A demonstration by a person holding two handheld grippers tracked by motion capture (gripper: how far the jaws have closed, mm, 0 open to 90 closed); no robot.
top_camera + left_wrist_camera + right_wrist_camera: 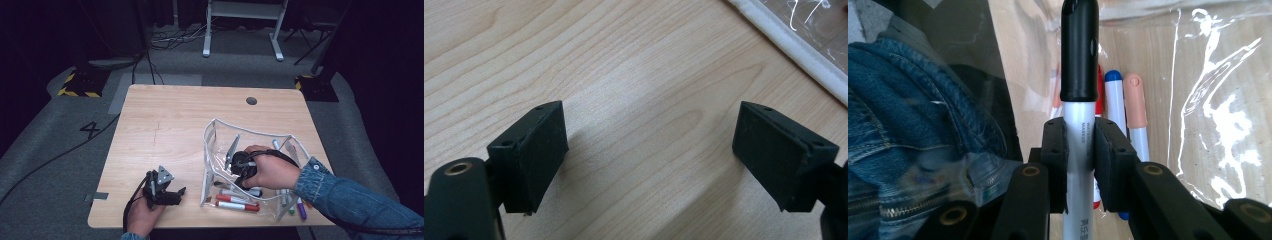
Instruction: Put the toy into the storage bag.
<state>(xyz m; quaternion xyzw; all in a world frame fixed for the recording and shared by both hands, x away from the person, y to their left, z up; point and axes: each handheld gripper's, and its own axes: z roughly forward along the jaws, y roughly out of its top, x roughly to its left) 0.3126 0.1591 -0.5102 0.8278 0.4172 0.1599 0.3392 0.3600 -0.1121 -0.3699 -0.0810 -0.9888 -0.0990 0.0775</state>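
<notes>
Right gripper (1080, 150) is clamped on a black-capped marker (1079, 75) inside the clear pouch (220, 145), above other markers (237, 205) lying there. Left gripper (649, 155) is open over the bare desk (170, 120)

Markers (237, 202) inside pouch (216, 131) on table (170, 125)

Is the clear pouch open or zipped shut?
Open: the clear pouch gapes at its white rim, and the right gripper reaches inside.
</notes>
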